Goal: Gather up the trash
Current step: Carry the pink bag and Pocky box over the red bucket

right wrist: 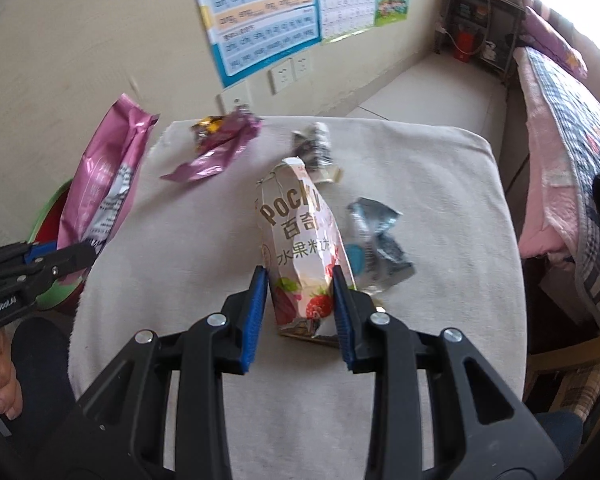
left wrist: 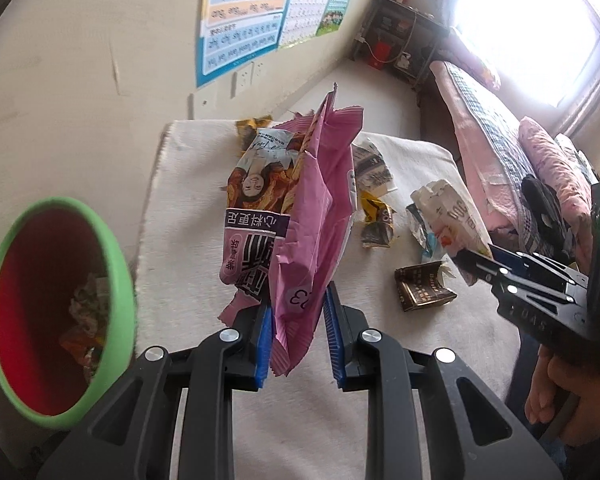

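Note:
My left gripper point(left wrist: 298, 308) is shut on a large pink snack bag point(left wrist: 300, 216) and holds it upright above the table, beside the green bin; the bag also shows in the right wrist view point(right wrist: 100, 176). My right gripper point(right wrist: 300, 284) is shut on a crumpled white Pocky box point(right wrist: 300, 248), which also shows in the left wrist view point(left wrist: 452, 216). Loose wrappers lie on the table: a pink one point(right wrist: 220, 148), a silver one point(right wrist: 376, 240), a brown one point(left wrist: 422, 286) and a yellow one point(left wrist: 376, 220).
A green bin with a red inside point(left wrist: 56, 308) stands left of the white-covered table point(right wrist: 440, 200) and holds some trash. A wall with posters point(right wrist: 260, 12) is behind. A bed with pink bedding point(right wrist: 560, 140) runs along the right.

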`<state>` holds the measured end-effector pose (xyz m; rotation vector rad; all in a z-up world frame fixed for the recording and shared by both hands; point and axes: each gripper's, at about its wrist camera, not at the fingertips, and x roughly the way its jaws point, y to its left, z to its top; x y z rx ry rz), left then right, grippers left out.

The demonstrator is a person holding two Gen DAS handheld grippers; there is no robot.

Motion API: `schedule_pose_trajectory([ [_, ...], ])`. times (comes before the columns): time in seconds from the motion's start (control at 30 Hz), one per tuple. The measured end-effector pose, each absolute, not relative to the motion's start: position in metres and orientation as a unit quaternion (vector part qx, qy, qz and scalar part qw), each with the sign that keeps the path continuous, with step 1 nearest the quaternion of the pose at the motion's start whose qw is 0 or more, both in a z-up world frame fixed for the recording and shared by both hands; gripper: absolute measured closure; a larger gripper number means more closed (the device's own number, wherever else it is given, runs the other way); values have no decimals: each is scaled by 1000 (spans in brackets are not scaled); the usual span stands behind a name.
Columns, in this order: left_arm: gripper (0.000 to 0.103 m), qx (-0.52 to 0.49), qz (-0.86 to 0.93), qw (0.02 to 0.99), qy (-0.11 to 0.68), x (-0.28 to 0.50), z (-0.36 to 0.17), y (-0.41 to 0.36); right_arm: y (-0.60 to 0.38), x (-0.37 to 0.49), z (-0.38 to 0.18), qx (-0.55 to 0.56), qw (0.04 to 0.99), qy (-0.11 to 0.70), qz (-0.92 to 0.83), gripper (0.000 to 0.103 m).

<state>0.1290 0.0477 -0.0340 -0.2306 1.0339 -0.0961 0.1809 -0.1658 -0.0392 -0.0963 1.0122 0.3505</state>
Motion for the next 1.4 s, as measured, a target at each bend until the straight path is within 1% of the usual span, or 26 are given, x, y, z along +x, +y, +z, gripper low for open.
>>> schedule_pose_trajectory([
  [0.27,82,-131,-19,866,482,110,-28,84,-123,169,-29,-63,857,471,201,71],
  [0.87,82,-180,82,866,458,51,-20,212,23,152,-8,-96,835,443,312,71],
  [1.1,82,-191,105,864,455,31,-22,248,74,139,-6,-106,821,439,349,71],
  [1.4,81,-202,111,858,460,22,-31,268,123,133,-17,-128,802,447,375,71],
])
